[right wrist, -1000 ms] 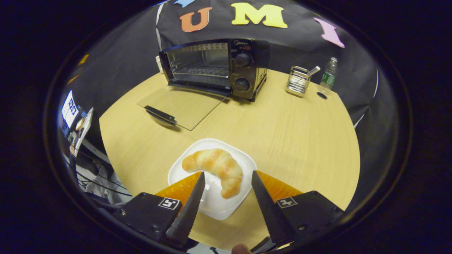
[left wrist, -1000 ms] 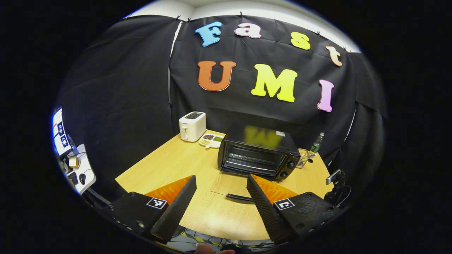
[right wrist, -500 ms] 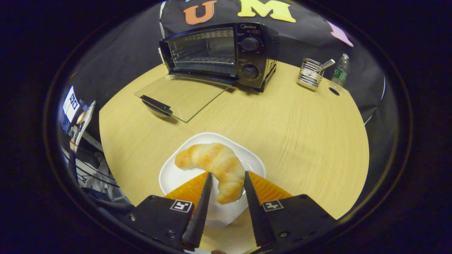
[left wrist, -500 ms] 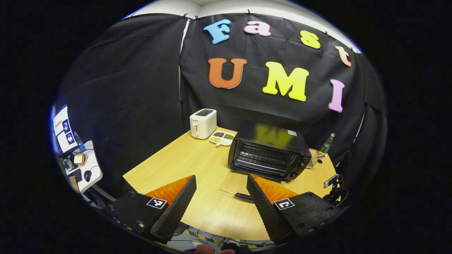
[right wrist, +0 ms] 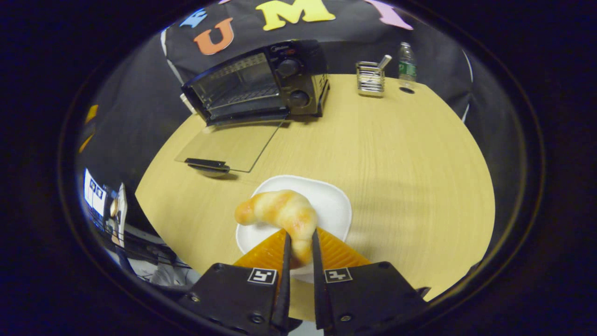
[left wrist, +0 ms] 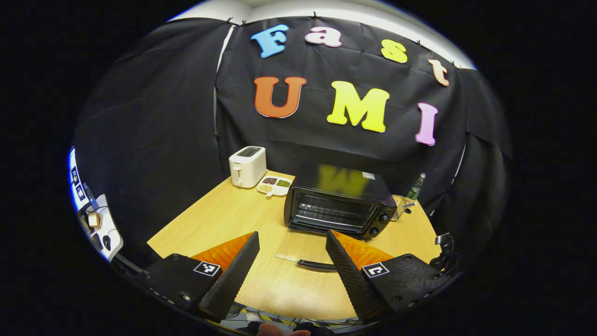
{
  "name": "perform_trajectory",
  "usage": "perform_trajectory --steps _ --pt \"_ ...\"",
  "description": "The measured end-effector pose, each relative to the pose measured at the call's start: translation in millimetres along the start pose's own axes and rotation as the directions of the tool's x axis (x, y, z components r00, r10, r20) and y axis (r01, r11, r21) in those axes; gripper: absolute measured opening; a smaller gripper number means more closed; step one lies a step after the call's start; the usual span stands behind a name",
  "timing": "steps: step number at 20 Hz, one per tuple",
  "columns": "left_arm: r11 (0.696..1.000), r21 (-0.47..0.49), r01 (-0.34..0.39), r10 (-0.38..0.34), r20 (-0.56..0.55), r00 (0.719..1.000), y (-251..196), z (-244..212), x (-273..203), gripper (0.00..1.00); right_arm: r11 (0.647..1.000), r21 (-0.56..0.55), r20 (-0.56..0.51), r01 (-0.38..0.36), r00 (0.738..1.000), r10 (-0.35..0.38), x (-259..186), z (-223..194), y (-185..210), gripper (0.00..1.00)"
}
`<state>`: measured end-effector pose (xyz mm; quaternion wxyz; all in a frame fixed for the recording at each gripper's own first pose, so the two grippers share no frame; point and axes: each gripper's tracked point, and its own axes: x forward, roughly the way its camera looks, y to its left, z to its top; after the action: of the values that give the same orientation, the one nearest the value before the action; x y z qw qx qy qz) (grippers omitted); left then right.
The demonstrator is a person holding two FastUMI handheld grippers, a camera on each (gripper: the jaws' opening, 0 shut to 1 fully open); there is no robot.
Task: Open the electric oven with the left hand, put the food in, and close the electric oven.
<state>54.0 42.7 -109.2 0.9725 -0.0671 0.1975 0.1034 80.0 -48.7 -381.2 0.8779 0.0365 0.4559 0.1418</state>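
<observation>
Currently right gripper [right wrist: 300,238] jaws pinching croissant [right wrist: 279,213] over white plate [right wrist: 333,207], left gripper [left wrist: 291,242] jaws spread, oven [left wrist: 338,202] door lowered onto desk [right wrist: 396,154], brand lettering illegible

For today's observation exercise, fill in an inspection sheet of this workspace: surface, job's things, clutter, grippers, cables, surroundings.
Surface: wooden table, bare in the middle.
Job's things: electric oven with its glass door folded down flat; croissant over a white plate.
Clutter: white toaster, sectioned snack dish, wire holder, water bottle.
Grippers: right gripper shut on the croissant's end; left gripper open, holding nothing, back from the oven.
Cables: a tangle below the table's near edge.
Surroundings: black cloth booth wall; side desk with a screen.
</observation>
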Motion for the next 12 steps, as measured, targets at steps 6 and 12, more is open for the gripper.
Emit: perform_trajectory --steps 6,12 --pt "0.987 0.052 0.150 -0.151 0.017 0.988 13.9 10.5 4.9 0.94 0.973 0.228 0.101 0.033 0.993 -0.057 -38.0 -10.5 44.6 0.22" --pt "0.969 0.100 0.224 -0.225 -0.007 0.974 54.8 6.3 2.3 0.95 0.917 0.398 0.211 0.013 0.972 -0.105 -41.4 4.9 101.0 0.22"
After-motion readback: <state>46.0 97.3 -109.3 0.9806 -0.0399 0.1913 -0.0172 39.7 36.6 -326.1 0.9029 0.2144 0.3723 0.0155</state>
